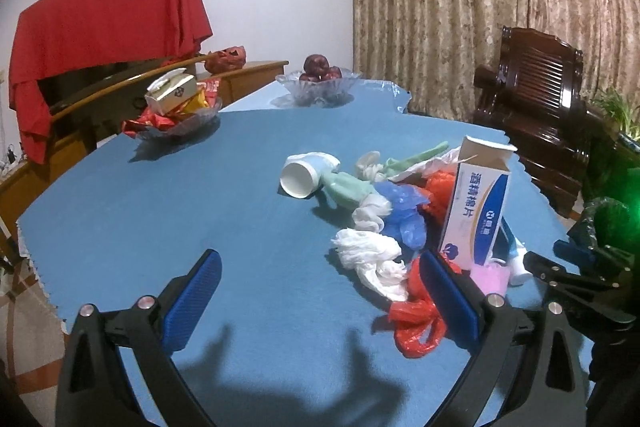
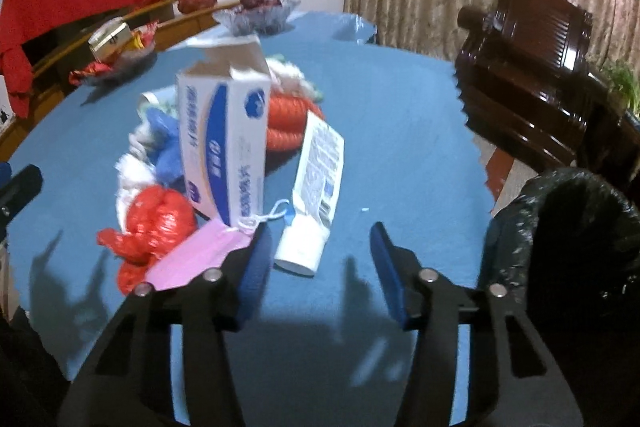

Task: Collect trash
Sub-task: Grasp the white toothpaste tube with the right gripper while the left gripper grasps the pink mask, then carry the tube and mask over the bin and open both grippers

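Round table under a blue cloth, its near edge cut off behind both tools; the trash lies heaped right of the surface's centre. Black-lined waste bin off the right edge, only its rim and dark mouth visible. Two clear glass bowls near the far edge: one of red fruit, one of snack packets and a small carton, the packet print too small to read. White-and-blue open-topped cardboard box, upright, bearing blue Chinese characters and a round logo, blurred in the right wrist view. Crumpled red plastic bag, white tissue wad, blue plastic glove, all touching within the heap. White squeeze tube with a printed back label, text illegible, cap toward the near edge. White paper cup on its side at the heap's far-left margin. Pink face mask, partly hidden under the box. Left gripper: jaws spread wide, empty, right pad beside the red bag. Right gripper: jaws parted, empty, the tube's cap just ahead between them.
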A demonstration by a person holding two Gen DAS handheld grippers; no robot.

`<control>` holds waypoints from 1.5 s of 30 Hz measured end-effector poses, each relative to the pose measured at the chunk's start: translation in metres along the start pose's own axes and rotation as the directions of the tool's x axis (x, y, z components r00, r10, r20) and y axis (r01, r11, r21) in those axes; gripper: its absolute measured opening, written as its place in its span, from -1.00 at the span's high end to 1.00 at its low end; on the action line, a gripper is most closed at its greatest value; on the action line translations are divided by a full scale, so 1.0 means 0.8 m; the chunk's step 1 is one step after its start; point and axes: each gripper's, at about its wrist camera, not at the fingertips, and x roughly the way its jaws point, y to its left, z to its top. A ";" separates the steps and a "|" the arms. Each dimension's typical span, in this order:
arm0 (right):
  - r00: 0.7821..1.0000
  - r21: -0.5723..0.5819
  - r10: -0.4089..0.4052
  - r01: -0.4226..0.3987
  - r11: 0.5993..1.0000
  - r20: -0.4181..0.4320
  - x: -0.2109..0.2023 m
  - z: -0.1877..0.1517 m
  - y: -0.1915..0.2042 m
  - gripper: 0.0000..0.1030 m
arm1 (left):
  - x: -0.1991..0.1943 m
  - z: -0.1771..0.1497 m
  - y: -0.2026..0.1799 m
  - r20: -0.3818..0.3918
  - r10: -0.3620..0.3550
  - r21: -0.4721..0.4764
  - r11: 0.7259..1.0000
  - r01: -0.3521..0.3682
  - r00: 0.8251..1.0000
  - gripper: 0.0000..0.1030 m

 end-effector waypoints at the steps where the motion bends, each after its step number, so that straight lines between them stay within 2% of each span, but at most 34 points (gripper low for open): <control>1: 1.000 0.001 -0.001 0.001 1.000 -0.010 0.006 0.000 0.000 0.08 | 0.002 0.000 -0.001 -0.003 -0.004 0.000 1.000 0.004 1.000 -0.88; 11: 0.995 0.032 0.071 -0.069 0.997 -0.067 0.038 0.004 0.000 0.15 | 0.025 -0.006 -0.016 -0.029 -0.028 0.008 1.000 0.029 0.999 -0.88; 17: 0.992 0.049 0.083 -0.078 0.996 -0.094 0.051 0.004 -0.001 0.17 | 0.033 -0.007 -0.016 -0.038 -0.031 0.004 0.999 0.031 0.999 -0.88; 21: 0.989 0.079 0.107 -0.100 0.992 -0.099 0.054 0.009 -0.009 0.36 | 0.035 -0.007 -0.017 -0.044 -0.040 0.001 0.999 0.040 0.998 -0.88; 23: 0.987 0.098 0.124 -0.114 0.989 -0.104 0.052 0.009 -0.016 0.44 | 0.035 -0.007 -0.019 -0.043 -0.042 0.003 0.999 0.042 0.998 -0.88; 26: 0.988 0.107 0.119 -0.108 0.988 -0.103 0.045 0.006 -0.024 0.44 | 0.033 -0.010 -0.024 -0.045 -0.046 -0.004 0.999 0.046 0.998 -0.88; 33: 0.993 0.118 0.091 -0.082 0.990 -0.073 0.001 -0.012 -0.049 0.45 | 0.021 -0.019 -0.053 -0.052 -0.117 0.006 0.993 0.118 0.992 -0.85; 41: 0.999 0.148 0.051 -0.049 0.988 -0.014 -0.044 -0.024 -0.084 0.45 | 0.014 -0.036 -0.106 -0.068 -0.190 0.077 0.978 0.195 0.979 -0.52; 45: 0.999 0.156 0.032 -0.030 0.987 -0.007 -0.053 -0.029 -0.098 0.45 | 0.019 -0.045 -0.132 -0.072 -0.190 0.125 0.972 0.198 0.979 -0.30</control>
